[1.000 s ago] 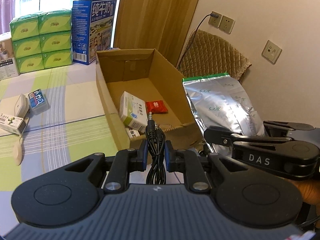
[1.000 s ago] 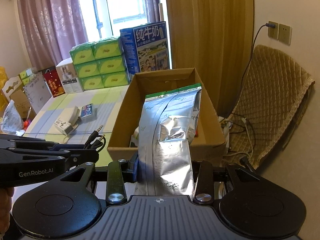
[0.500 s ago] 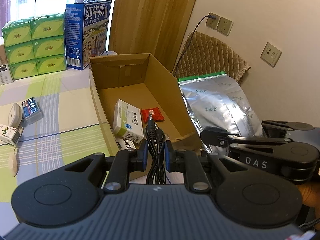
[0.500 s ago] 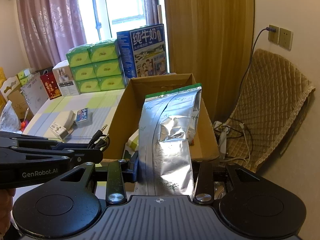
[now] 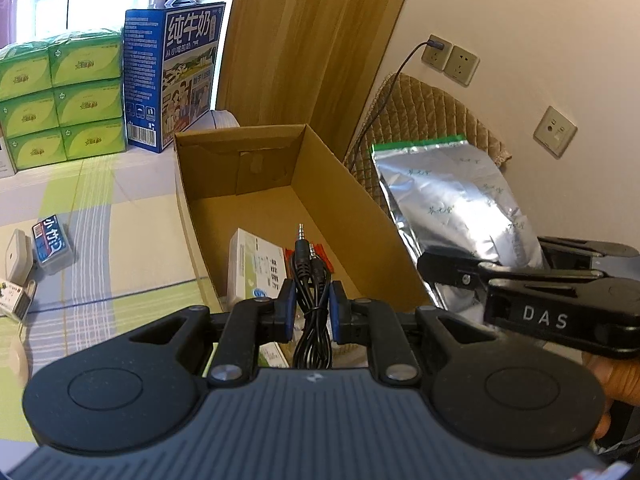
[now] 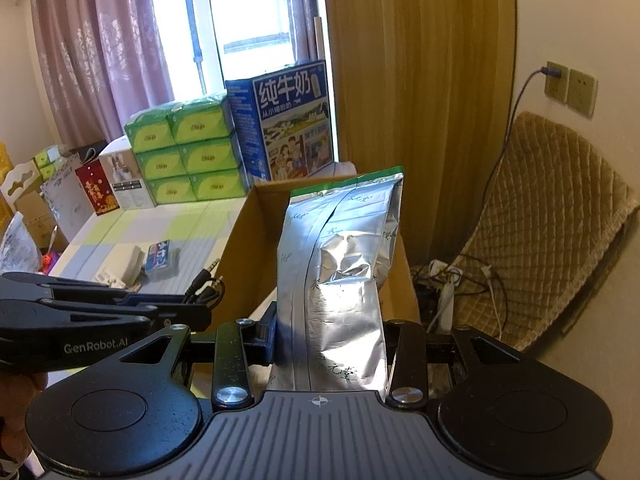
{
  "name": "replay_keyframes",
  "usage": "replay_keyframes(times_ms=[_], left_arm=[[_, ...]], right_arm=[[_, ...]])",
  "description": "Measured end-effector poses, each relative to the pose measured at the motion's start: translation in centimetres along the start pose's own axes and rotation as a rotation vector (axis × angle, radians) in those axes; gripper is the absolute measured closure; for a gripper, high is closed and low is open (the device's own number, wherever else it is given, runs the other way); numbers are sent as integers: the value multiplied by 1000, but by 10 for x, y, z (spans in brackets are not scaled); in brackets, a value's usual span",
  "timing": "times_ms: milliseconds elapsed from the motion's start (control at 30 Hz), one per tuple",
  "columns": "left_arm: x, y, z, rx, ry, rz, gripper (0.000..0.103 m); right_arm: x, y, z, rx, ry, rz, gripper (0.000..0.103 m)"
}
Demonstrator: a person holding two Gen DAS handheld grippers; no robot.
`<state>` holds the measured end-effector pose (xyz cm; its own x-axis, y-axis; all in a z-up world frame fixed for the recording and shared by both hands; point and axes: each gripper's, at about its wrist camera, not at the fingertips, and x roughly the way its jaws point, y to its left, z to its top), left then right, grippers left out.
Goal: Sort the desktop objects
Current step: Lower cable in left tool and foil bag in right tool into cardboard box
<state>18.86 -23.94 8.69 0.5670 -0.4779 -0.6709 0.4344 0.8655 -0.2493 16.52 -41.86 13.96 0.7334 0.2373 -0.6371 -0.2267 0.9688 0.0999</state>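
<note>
Fingers (image 5: 286,307) on the left gripper (image 5: 311,304) pinch a coiled cable (image 5: 311,280) above the box (image 5: 332,184); right gripper (image 6: 328,340) clamps a foil bag (image 6: 340,280) upright just beside it.

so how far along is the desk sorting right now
Done: a white medicine box and a red packet already lie in the cardboard box. In hand: the left gripper holds a black audio cable, the right gripper a silver foil bag. Left: a blue tin and small white items on the table.
</note>
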Motion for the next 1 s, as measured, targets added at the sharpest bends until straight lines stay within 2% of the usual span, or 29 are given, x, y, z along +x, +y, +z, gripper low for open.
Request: replay_keyframes(times_ms=[367, 1000], left_arm=[[36, 6, 17, 5, 34, 22, 90], [70, 21, 17, -11, 75, 20, 90]], right_arm=[[37, -14, 28, 20, 9, 7, 67], [86, -22, 33, 17, 49, 2, 67]])
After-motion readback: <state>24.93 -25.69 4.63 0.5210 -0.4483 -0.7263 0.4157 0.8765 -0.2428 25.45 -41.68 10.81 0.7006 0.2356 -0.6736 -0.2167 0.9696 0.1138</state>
